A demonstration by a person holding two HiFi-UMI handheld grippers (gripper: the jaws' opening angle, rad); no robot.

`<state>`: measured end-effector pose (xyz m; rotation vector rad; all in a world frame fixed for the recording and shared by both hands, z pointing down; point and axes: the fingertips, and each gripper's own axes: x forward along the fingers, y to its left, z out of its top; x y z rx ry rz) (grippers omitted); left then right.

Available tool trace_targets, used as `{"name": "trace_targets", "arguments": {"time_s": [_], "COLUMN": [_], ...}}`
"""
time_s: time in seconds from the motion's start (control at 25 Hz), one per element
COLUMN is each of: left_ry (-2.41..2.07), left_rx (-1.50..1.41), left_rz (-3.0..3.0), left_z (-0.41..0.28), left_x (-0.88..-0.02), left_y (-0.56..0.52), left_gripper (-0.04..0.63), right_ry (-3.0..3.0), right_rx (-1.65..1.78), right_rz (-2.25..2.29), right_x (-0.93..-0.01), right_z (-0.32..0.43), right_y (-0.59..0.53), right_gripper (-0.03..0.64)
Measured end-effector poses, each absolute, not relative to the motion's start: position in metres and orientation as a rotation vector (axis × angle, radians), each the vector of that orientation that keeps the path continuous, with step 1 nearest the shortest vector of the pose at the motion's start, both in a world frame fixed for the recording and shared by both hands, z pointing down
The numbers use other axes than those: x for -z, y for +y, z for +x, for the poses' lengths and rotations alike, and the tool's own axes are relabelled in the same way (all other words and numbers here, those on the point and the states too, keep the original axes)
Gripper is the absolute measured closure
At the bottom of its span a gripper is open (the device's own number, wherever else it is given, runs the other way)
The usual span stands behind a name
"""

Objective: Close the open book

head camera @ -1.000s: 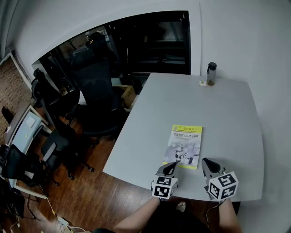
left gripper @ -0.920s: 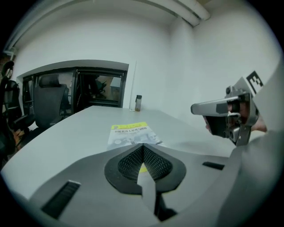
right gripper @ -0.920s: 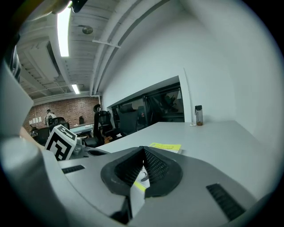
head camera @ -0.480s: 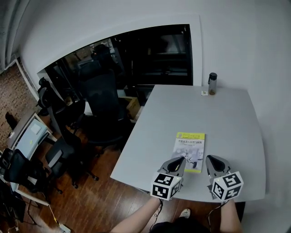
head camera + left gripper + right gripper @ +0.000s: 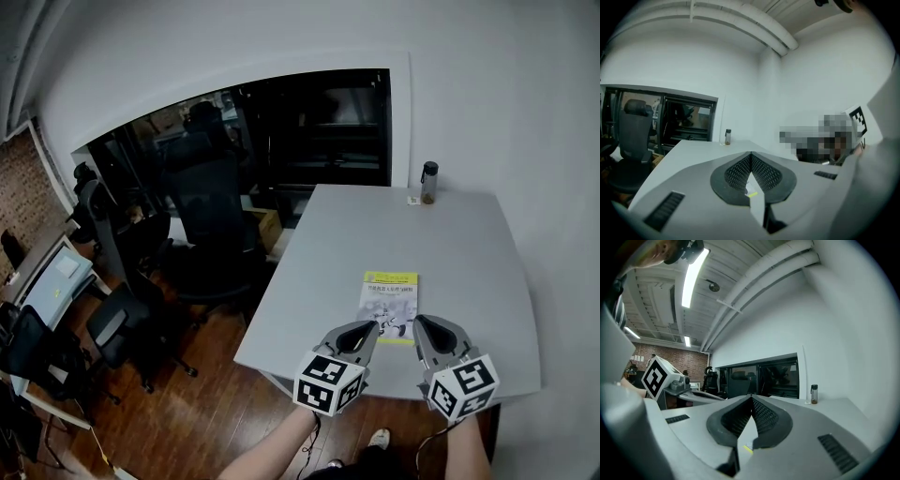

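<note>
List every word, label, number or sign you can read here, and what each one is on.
No text is legible in any view.
On the book: dark title lines under a yellow-green band, too small to read.
On the white card by the bottle: too small to read.
On the marker cube of the left gripper and the marker cube of the right gripper: black-and-white square patterns, no words.

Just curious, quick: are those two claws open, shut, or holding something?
Left gripper: shut, holding nothing.
Right gripper: shut, holding nothing.
</note>
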<state>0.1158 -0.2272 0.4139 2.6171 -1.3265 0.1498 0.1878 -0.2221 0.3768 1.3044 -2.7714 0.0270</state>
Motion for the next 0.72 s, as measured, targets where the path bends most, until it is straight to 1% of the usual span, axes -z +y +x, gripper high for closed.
{"name": "trace_targets", "arguments": {"time_s": [0.16,0.36,0.72], "left_ry": [-1.316,-1.336,-1.307], "left_rx": [-0.110,-0.131,-0.105], "left_rz": [2.647,2.697,2.720], "left_z": [0.110,0.103,0.099], "left_x": [-0.396,-0.386,-0.376], "left_y": [-0.203,-0.175,-0.151], "left_gripper": [0.591,0.591,0.591], "right_ry": [-2.785,-2.801,-2.812], "right_rx": [0.003,-0.010,-0.035], "right_rz": [1.314,1.326,1.344], "right_x": [-0.365,-0.362,-0.361], "right_z": [0.178,0.168,0.161], "right_y": [-0.196,-0.171,-0.146], "right_gripper": [0.614,0.614,0.614]}}
